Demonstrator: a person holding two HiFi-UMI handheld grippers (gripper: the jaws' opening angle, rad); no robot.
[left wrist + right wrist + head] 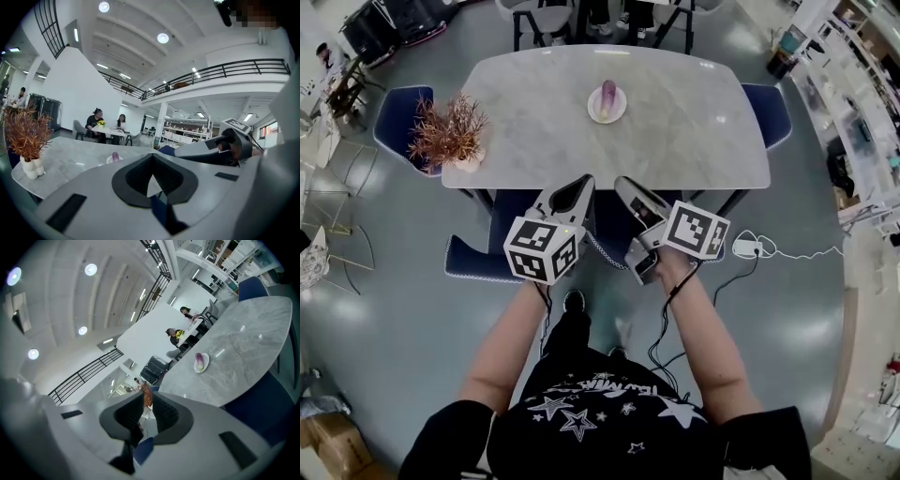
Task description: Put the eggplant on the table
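Left gripper (583, 180): jaws pressed together, gripping nothing. Right gripper (622, 182) sits just beside it, jaws down to a thin slit, nothing in them either. Each carries one marker cube (542, 248) with black-and-white squares. The print on the person's star-patterned shirt (600, 408) is too small to read. Both forearms reach forward, tips angled toward each other above a blue chair (473, 258). Well ahead of the tips, one eggplant (607, 94) lies on one white plate (607, 116) on the table (694, 131). One dried plant (450, 131) stands ahead and left of the left gripper.
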